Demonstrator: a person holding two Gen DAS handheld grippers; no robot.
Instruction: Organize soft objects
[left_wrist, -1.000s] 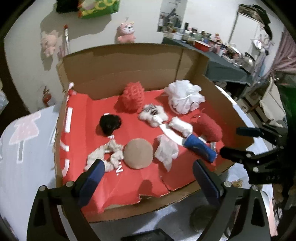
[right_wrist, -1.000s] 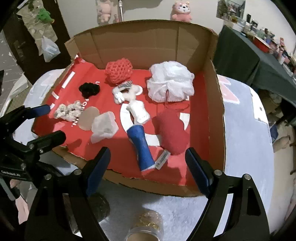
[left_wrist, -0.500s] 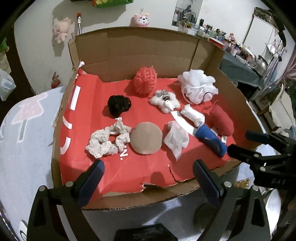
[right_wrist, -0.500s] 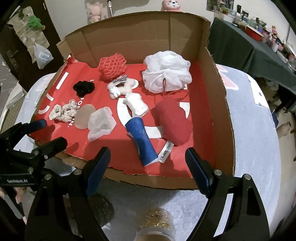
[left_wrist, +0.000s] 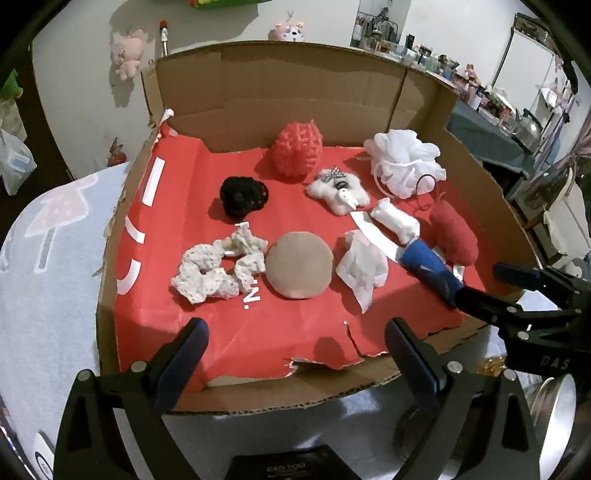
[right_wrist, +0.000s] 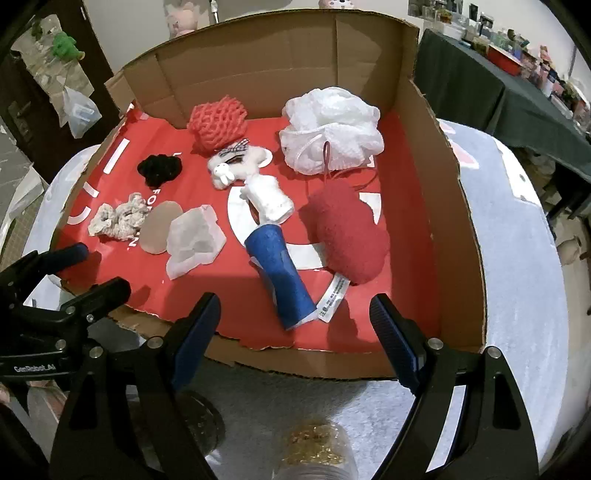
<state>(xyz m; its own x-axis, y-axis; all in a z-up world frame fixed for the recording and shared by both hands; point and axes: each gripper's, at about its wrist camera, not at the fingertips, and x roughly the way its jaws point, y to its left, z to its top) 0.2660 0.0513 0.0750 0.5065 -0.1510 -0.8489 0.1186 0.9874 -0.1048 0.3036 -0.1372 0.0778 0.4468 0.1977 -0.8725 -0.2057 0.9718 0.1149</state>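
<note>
hovering wide open and empty, left gripper (left_wrist: 295, 347) and right gripper (right_wrist: 295, 314) face the cardboard box (right_wrist: 461, 229).

corrugated cardboard box (left_wrist: 280, 92), red paper lining (left_wrist: 229, 332)

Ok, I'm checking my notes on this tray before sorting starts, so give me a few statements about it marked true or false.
1. Both grippers hold nothing. True: the left gripper and the right gripper are open at the near edge of the cardboard box.
2. The white bath pouf lies outside the box. False: it sits in the far right corner.
3. The black scrunchie touches the tan round pad. False: red liner shows between them.
4. The blue roll lies beside the red plush piece. True.
</note>
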